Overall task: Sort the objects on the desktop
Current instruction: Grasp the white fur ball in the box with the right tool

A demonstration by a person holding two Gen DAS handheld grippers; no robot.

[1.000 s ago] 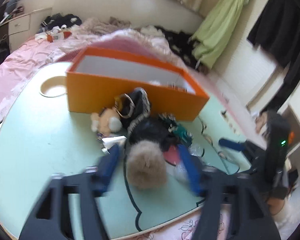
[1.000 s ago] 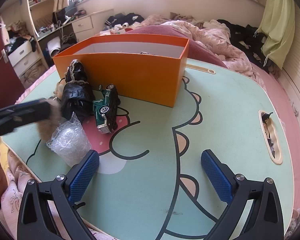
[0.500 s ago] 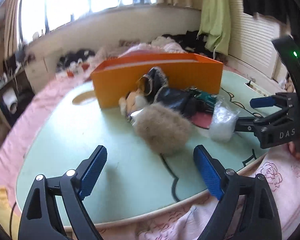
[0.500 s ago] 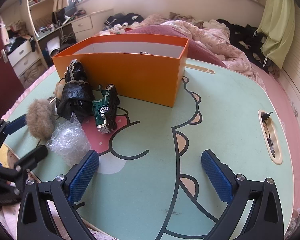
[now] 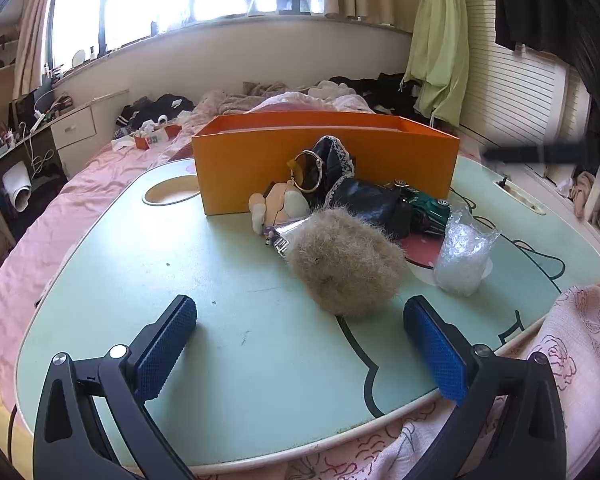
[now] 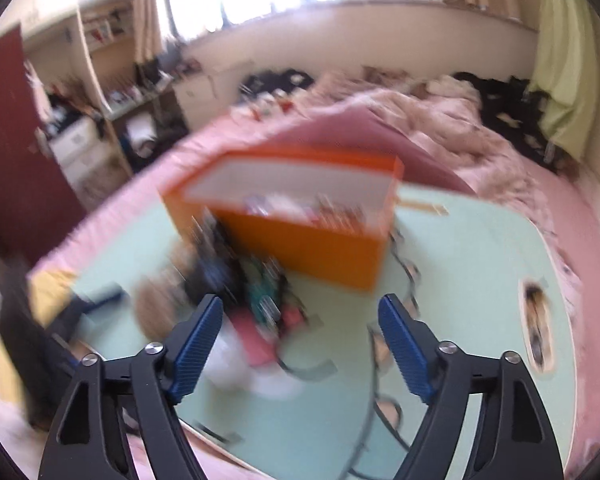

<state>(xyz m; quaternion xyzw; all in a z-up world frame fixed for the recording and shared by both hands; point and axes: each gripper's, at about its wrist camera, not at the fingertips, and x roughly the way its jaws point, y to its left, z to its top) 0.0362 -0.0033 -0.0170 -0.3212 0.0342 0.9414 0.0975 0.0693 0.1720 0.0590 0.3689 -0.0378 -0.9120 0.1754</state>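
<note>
An orange box (image 5: 324, 160) stands on the pale green table (image 5: 180, 280). In front of it lie a tan fur pompom (image 5: 344, 264), a small plush toy (image 5: 278, 204), a black pouch with a metal ring (image 5: 332, 164), a green toy car (image 5: 424, 204) and a crumpled clear plastic bag (image 5: 462, 256). My left gripper (image 5: 300, 344) is open and empty, just short of the pompom. My right gripper (image 6: 300, 344) is open and empty, above the table; its view is blurred, with the box (image 6: 300, 232) and the car (image 6: 264, 296) ahead.
The table sits on a bed with pink bedding (image 5: 72, 208). A round recess (image 5: 172, 194) lies left of the box. A slot (image 6: 536, 328) is cut near the table's right side. Clothes and a desk lie behind.
My left gripper let go of the pompom, drew back and sank toward the table. My right gripper has lifted and swung fast, and its jaws stand a little narrower.
</note>
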